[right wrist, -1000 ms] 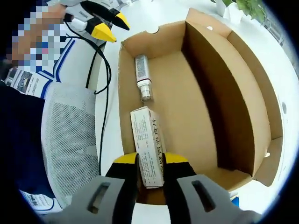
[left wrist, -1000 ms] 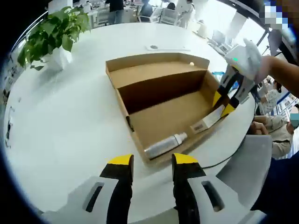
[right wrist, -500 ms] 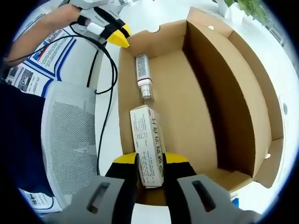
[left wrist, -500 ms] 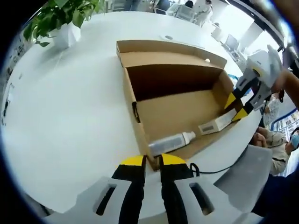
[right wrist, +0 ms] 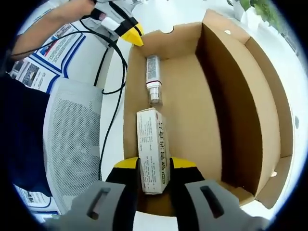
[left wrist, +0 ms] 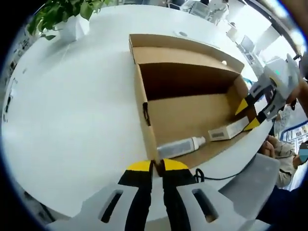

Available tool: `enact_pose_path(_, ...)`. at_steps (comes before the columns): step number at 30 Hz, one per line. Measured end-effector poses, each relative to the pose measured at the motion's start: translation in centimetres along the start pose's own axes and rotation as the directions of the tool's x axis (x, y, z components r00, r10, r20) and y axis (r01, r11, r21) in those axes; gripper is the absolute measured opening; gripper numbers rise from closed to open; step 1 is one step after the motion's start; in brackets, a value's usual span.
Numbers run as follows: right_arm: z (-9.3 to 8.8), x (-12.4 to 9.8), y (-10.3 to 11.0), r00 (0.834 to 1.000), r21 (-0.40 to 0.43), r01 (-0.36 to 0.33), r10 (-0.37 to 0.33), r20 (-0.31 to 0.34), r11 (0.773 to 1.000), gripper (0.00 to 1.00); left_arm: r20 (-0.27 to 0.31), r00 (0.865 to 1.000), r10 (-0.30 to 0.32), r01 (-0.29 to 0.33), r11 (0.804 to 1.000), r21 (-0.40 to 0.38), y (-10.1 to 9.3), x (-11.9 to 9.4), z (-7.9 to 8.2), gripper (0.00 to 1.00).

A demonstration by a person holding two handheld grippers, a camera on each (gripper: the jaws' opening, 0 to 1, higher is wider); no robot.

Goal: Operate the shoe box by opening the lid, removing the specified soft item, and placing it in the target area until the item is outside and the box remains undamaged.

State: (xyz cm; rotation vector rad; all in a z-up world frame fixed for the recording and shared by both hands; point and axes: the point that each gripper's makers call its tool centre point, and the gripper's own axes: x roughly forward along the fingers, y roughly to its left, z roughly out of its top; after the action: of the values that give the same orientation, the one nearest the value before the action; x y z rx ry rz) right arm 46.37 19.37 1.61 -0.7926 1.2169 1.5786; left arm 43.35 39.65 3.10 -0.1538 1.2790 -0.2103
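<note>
Nearest us, our left gripper (left wrist: 155, 167) has closed since a second ago and now pinches the near corner of the shoe box (left wrist: 192, 113), steadying it. Just beyond that corner, inside the box, lies the tube (left wrist: 181, 147). Farther right, our right gripper (right wrist: 153, 166) stays clamped on the end of the small carton (right wrist: 153, 149), which still rests on the box floor. With the lid (left wrist: 183, 48) already folded back on the far side, we judge lifting the carton out comes next.

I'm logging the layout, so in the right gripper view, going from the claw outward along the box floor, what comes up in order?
Right claw → white carton → silver tube → left claw.
</note>
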Motion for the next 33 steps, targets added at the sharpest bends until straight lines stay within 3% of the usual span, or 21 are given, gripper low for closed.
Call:
enact_pose_path(8,0.5,-0.5,-1.0,0.998,0.004,0.049,-0.049,0.026,0.999,0.20,-0.003,1.000,0.008,-0.008,1.000,0.005,-0.4,-0.3,-0.2,0.04)
enact_pose_path(14,1.2,-0.8,-0.2,0.998,0.008,0.027,-0.027,0.056,1.000,0.23,-0.004,1.000,0.005,-0.005,1.000,0.002,-0.5,-0.5,-0.3,0.04)
enact_pose_path(21,0.2,1.3,-0.4,0.997,-0.095,0.068,-0.071,-0.031,0.993,0.23,-0.007,1.000,0.003,-0.003,1.000,-0.006,-0.3,-0.5,-0.2,0.03)
enact_pose_path(33,0.6,2.3,-1.2,0.994,-0.098,0.103,-0.106,-0.030,0.990,0.18,0.000,1.000,0.006,-0.006,1.000,-0.026,-0.3,-0.5,-0.2,0.03)
